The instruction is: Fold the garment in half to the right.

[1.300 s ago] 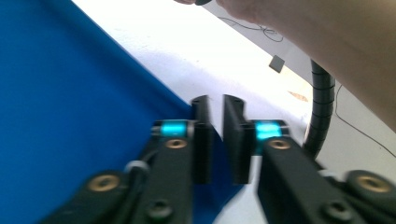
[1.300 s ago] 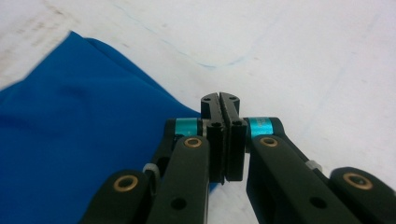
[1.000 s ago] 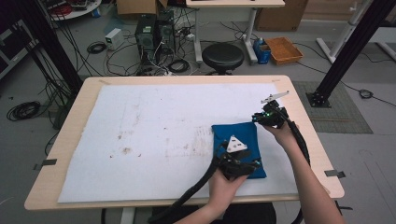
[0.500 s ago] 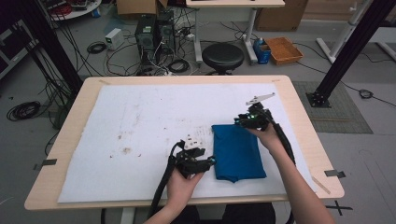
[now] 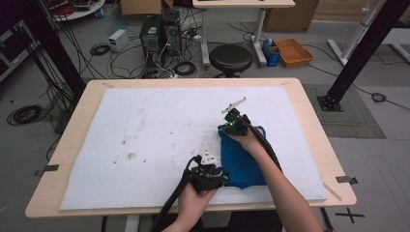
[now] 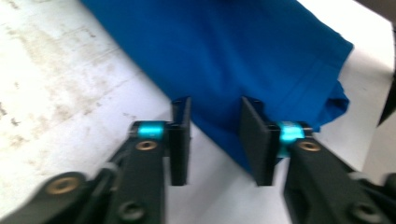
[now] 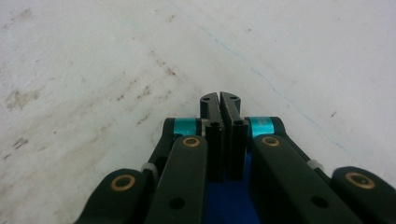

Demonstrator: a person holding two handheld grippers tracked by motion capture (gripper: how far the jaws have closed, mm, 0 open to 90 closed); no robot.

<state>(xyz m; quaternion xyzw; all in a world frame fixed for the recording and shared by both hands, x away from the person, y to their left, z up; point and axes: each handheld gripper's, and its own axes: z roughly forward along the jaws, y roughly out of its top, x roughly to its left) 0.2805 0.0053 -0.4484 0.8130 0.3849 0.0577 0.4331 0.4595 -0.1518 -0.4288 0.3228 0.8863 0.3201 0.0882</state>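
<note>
A folded blue cloth [image 5: 244,162] lies on the white sheet [image 5: 145,125] at the table's near right. My right gripper [image 5: 223,129] sits at the cloth's far left corner. In the right gripper view its jaws [image 7: 220,100] have just closed and stand shut, with blue fabric [image 7: 229,200] showing right under the pads. My left gripper [image 5: 223,180] is at the cloth's near left corner. Its jaws [image 6: 215,107] have just been closing and stand partly open, with the cloth's edge [image 6: 261,60] lying between them and neither pad pressing on it.
The white sheet carries brown stains [image 5: 128,154] left of the middle. The wooden table edge [image 5: 309,121] runs along the right. Behind the table are a black stool [image 5: 230,58], cables and a computer tower [image 5: 157,36] on the floor.
My left gripper came off the top of the cloth, went left, and is back at its near left corner. My right gripper slid left along the far edge and closed.
</note>
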